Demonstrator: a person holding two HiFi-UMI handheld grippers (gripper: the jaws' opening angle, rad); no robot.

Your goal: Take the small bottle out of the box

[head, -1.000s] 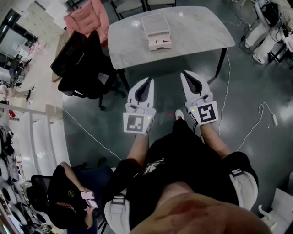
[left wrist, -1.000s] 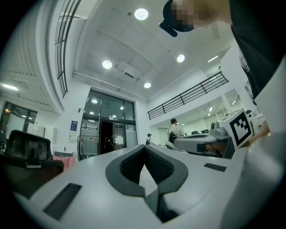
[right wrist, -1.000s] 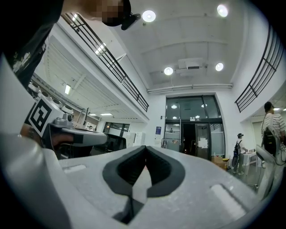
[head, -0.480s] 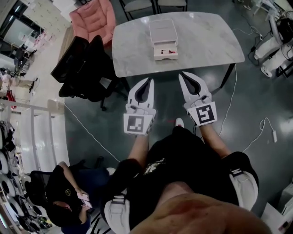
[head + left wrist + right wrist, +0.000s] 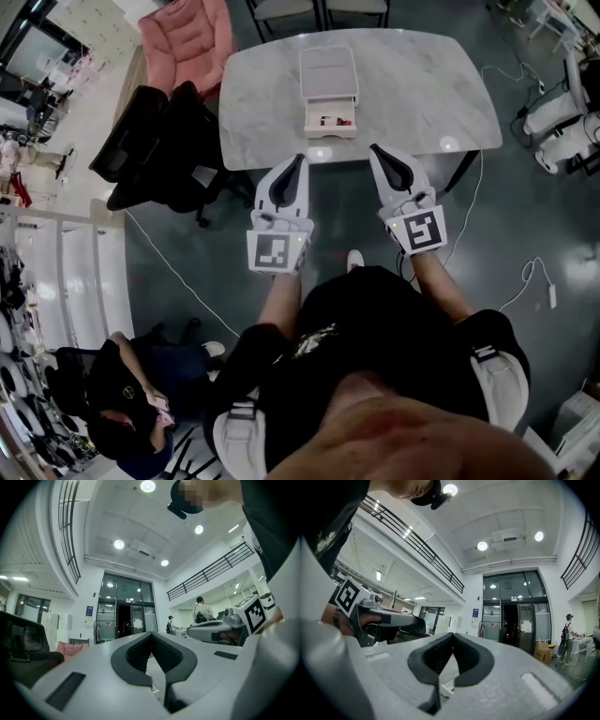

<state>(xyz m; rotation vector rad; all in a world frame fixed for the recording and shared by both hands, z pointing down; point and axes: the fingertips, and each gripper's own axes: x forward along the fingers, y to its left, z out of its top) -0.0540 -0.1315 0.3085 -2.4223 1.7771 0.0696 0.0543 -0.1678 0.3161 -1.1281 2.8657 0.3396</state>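
Left claw [image 5: 298, 161] and right claw [image 5: 376, 150], both closed and empty, hover by the counter's [image 5: 422, 89] near edge. One open box [image 5: 328, 75] sits beyond.

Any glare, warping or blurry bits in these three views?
Head view: a glare spot sits on the table by its near right corner; the person at the bottom edge is out of focus. Both gripper views: strong fisheye bending, black corners, bright ceiling lamps.

Pale worktop [image 5: 412, 84] looks like polished marble, catching lamp glints. Floor [image 5: 525, 216] is dark, smooth, glossy. Box [image 5: 328, 70] shows matt white. Pink chair [image 5: 183, 33] is soft cloth. Left tongs [image 5: 296, 161] and right tongs [image 5: 377, 150] are matt white plastic, with black ribbed pads [image 5: 135, 658].
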